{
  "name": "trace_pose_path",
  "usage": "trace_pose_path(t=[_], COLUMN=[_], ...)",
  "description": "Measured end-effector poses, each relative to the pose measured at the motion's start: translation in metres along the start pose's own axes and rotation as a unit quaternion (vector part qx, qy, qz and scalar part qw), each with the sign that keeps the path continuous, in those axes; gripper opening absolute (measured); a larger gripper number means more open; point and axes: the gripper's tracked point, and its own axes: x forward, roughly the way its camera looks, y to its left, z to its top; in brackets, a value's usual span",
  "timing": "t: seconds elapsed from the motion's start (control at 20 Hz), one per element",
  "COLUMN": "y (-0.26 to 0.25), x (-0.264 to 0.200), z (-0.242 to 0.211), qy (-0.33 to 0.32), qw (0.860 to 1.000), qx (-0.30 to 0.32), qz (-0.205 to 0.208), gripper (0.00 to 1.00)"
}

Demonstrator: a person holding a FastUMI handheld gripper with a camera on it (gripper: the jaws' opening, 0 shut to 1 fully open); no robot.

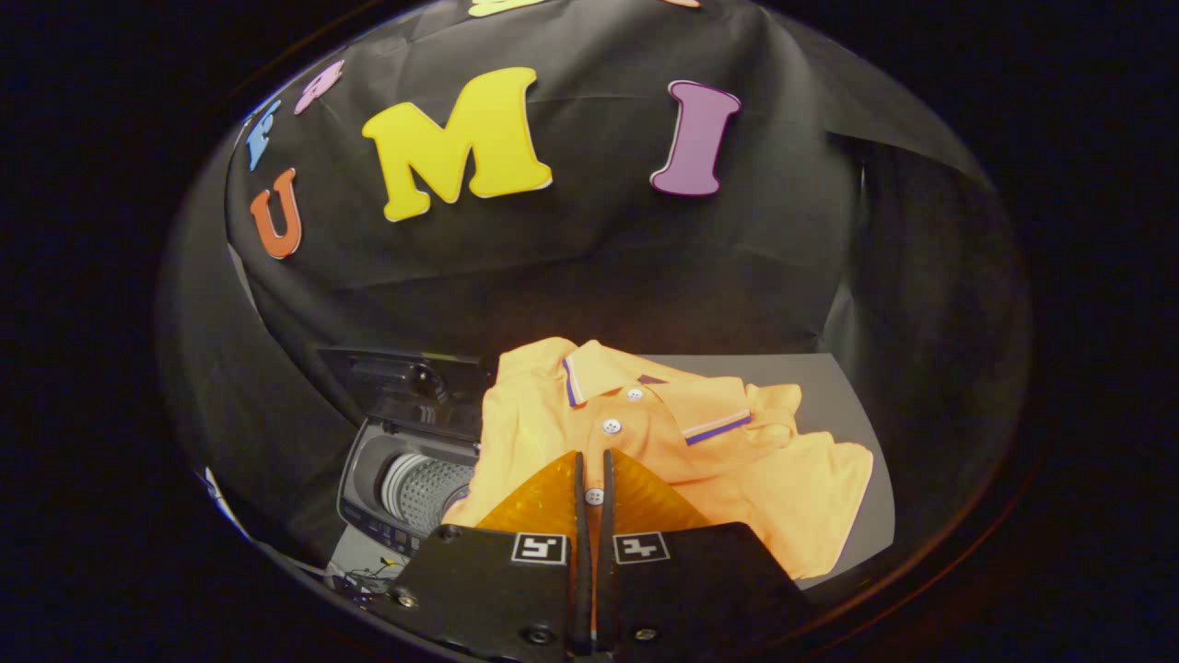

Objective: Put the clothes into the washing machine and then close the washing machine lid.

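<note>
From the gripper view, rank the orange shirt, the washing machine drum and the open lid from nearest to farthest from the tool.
1. Orange shirt: pinched between the tool's fingers.
2. Drum: off to the left, below the shirt's edge.
3. Open lid: raised behind the drum.

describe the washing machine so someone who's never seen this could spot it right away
Start at the orange polo shirt on the grey table, which the shut tongs pinch at its button placket. Beside it sits a small washing machine, lid raised, its perforated metal drum showing.

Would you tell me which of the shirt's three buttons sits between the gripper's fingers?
The lowest button, caught in the gripper; the other two lie beyond it, nearer the collar.
</note>
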Motion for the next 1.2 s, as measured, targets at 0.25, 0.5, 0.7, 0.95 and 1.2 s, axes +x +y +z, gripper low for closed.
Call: trace_pose_path(t=[0.25, 0.5, 0.7, 0.95, 1.2], y=[0.051, 0.104, 0.142, 0.190, 0.236], x=[0.000, 0.007, 0.012, 0.017, 0.025], z=[0.007, 0.007, 0.006, 0.005, -0.010], qy=[-0.002, 0.000, 0.003, 0.002, 0.014], qw=[0.999, 0.997, 0.995, 0.990, 0.985], qx=[-0.021, -0.046, -0.064, -0.085, -0.105], qz=[0.032, 0.060, 0.081, 0.110, 0.138], gripper=[0.06, 0.05, 0.06, 0.06, 0.05])
